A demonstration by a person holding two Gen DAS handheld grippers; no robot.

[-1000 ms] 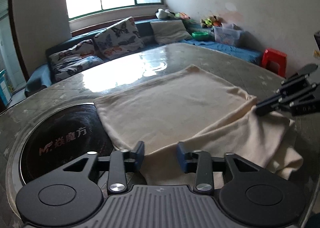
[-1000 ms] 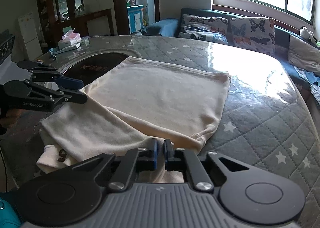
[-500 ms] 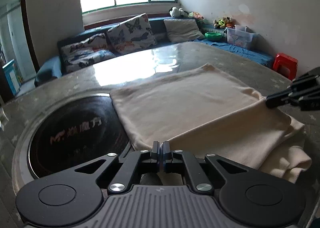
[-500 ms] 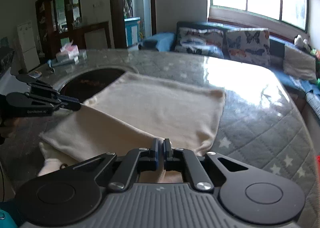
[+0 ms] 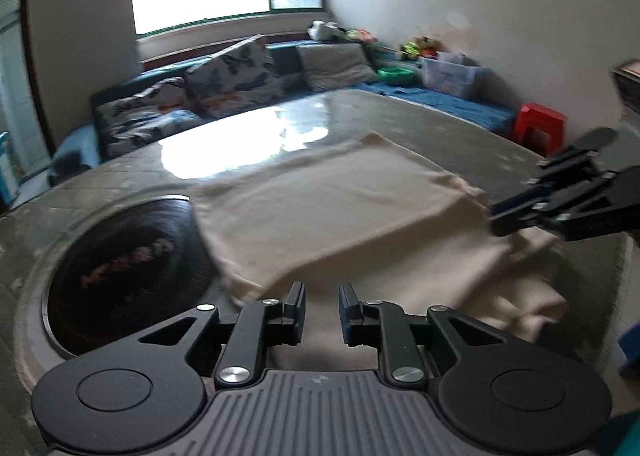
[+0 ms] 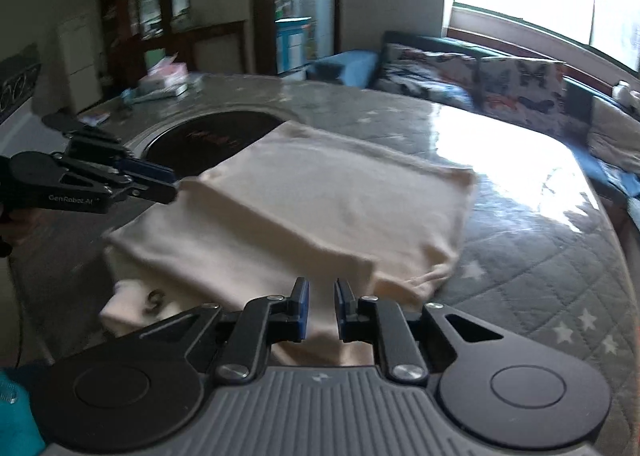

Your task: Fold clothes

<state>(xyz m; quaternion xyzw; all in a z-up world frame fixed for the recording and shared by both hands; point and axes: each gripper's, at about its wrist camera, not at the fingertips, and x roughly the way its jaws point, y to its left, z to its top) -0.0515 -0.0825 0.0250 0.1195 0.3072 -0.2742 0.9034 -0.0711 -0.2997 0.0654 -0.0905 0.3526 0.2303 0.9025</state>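
Lying on the quilted table (image 6: 560, 256), the cream garment (image 6: 320, 207) was doubled over at its near edge, partly covering the round black cooktop (image 5: 120, 268). Your left gripper (image 5: 322, 306) and right gripper (image 6: 321, 306) both hovered over that fold, fingers spread, holding nothing. The loose top layer could slide or spring back if nudged. Only the right view showed a printed mark (image 6: 154, 302) on the lower layer.
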